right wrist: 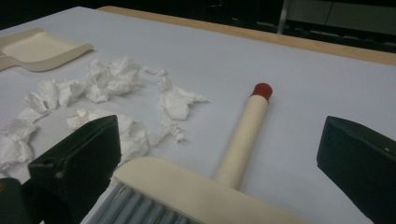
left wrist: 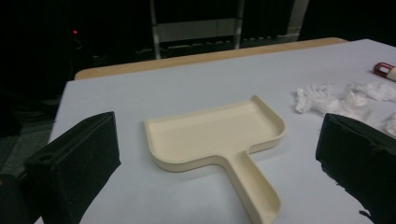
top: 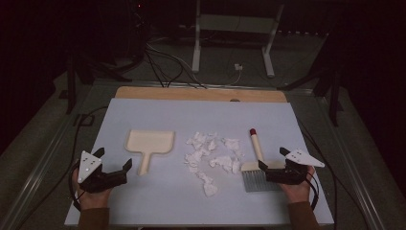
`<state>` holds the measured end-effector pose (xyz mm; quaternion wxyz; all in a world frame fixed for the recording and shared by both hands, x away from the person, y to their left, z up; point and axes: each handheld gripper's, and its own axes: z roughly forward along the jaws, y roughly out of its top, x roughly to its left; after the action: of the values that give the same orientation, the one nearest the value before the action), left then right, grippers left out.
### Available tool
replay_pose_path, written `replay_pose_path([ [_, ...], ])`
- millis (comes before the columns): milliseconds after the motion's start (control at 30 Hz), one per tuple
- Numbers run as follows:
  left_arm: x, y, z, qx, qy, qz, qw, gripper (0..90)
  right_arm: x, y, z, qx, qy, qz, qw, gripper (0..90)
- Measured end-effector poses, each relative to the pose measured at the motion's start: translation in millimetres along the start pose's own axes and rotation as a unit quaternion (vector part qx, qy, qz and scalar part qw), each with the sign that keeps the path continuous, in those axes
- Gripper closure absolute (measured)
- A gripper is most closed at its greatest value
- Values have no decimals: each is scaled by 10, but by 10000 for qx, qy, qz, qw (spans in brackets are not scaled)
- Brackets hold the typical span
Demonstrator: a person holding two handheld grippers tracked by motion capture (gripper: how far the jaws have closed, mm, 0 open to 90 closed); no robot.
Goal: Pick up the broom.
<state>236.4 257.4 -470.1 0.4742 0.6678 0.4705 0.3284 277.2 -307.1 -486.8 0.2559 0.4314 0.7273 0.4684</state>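
Observation:
A cream dustpan lies flat on the pale blue mat, handle toward me; up close the dustpan sits just ahead of my left gripper, which is open with nothing between its jaws. Crumpled white paper scraps are scattered mid-table. A hand brush with cream handle, red tip and grey bristles lies to the right. My right gripper stands open over the brush head, jaws either side of it, not pressing. The paper scraps lie to its left.
The mat covers a wooden table whose far edge shows. Beyond it are a white stand's legs and cables on the floor. Dark surroundings on both sides.

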Motion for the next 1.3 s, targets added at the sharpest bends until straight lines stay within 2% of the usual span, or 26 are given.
replay_pose_path([
  [267, 31, -6, -17, -57, 92, -6, 9999, 5, -9, 7, 8, 37, -58, 26, 10000, 0],
  [333, 35, -6, -6, -26, 90, 15, 10000, 5, -7, 31, 8, 15, -100, 110, 9999, 0],
  [433, 45, -17, 9, 47, 57, -68, 9999, 6, 4, 85, -2, 4, -141, 129, 9998, 0],
  [567, 61, -62, 47, 262, 182, -198, 9993, 6, 13, 186, -29, 16, -262, 22, 9997, 0],
  [733, 54, -72, 54, 221, 225, -233, 9992, 5, -9, 296, -16, -3, -394, -34, 9992, 0],
  [833, 50, -75, 69, 228, 233, -243, 9992, 5, -23, 345, 9, 29, -408, -21, 9992, 0],
  [867, 51, -83, 86, 278, 253, -219, 9991, 5, -46, 406, 45, 73, -283, 57, 9996, 0],
  [967, 53, -89, 94, 290, 259, -239, 9990, 5, -62, 485, 90, 144, -206, 37, 9997, 0],
  [1133, 51, -89, 93, 263, 275, -247, 9990, 5, -91, 647, 138, 108, -310, -28, 9995, 0],
  [1300, 38, -94, 102, 272, 331, -224, 9988, 5, -119, 792, 235, 267, -332, -48, 9991, 0],
])
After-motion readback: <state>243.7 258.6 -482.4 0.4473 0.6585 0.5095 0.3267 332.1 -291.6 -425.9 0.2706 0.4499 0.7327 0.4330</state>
